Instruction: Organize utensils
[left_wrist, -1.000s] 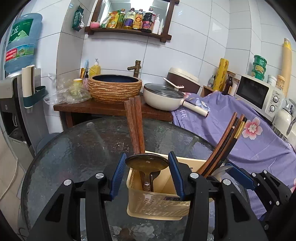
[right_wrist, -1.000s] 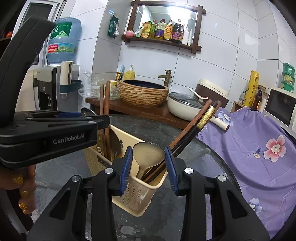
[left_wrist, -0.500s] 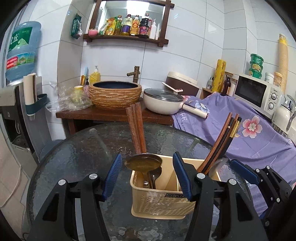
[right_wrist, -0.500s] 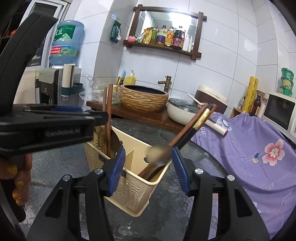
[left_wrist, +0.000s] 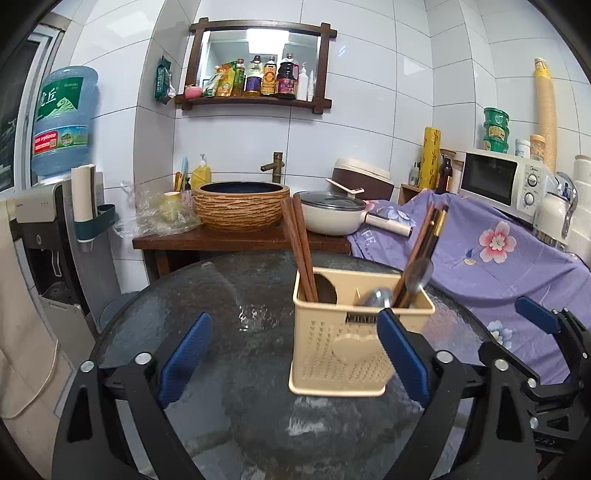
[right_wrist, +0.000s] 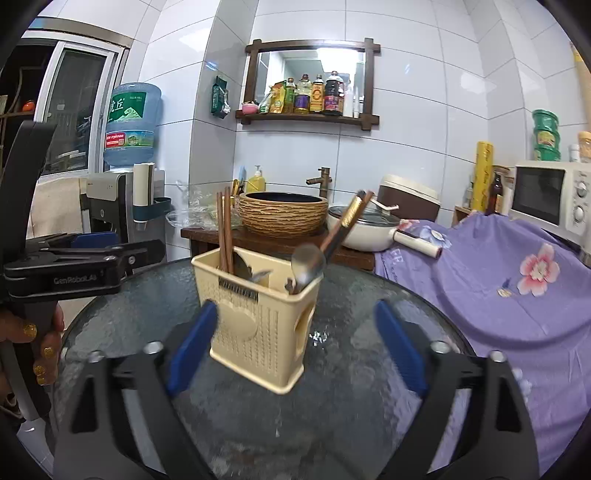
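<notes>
A cream plastic utensil caddy (left_wrist: 354, 343) (right_wrist: 258, 332) stands on the round glass table (left_wrist: 229, 332). Its left compartment holds brown chopsticks (left_wrist: 299, 251) (right_wrist: 224, 232) and a spoon. Its right compartment holds dark chopsticks (left_wrist: 424, 243) (right_wrist: 343, 225) and metal spoons (left_wrist: 417, 275) (right_wrist: 308, 260). My left gripper (left_wrist: 295, 362) is open and empty, drawn back in front of the caddy. My right gripper (right_wrist: 295, 354) is open and empty, also in front of the caddy. The right gripper shows at the right edge of the left wrist view (left_wrist: 546, 332); the left one at the left of the right wrist view (right_wrist: 85, 258).
Behind the table a wooden stand (left_wrist: 240, 240) carries a woven basin (left_wrist: 242, 205) and a white pan (left_wrist: 332, 218). A purple flowered cloth (left_wrist: 498, 258) covers the counter at right, with a microwave (left_wrist: 502, 181). A water dispenser (left_wrist: 55, 206) stands at left.
Both grippers have opened wide and pulled back from the caddy. The spoons they held between their fingers now rest in the caddy.
</notes>
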